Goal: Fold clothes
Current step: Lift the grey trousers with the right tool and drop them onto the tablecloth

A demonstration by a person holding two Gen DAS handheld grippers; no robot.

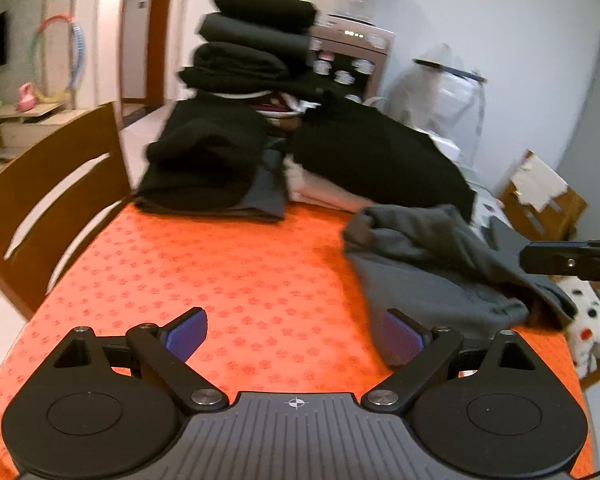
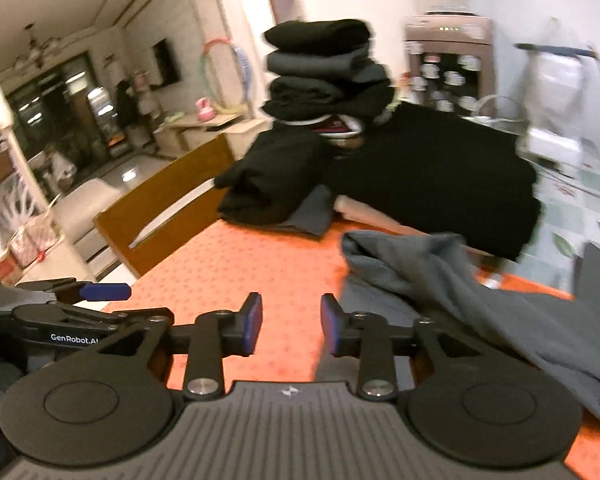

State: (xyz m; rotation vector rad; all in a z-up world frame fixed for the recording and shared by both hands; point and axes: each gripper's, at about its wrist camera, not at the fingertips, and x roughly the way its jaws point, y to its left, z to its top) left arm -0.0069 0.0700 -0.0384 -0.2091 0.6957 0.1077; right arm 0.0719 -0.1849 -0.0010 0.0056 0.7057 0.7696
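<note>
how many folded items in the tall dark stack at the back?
4 visible in the tall stack: black on top, dark grey below it, then two more black layers. Blur may hide thinner ones underneath.

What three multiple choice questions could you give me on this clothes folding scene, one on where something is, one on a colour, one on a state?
1. Where does the crumpled grey garment lie?
A. on the chair
B. on the table, right of the left tongs
C. on top of the tall stack

2. What colour is the tablecloth?
A. orange
B. green
C. white

3. How do the left tongs stand?
A. shut on the grey garment
B. shut on nothing
C. open, holding nothing

Answers:
1. B, since it rests on the cloth beside the right-hand finger of those tongs.
2. A, an orange cloth with a small flower pattern.
3. C, as the blue pads stand wide apart with only cloth showing between them.
</note>
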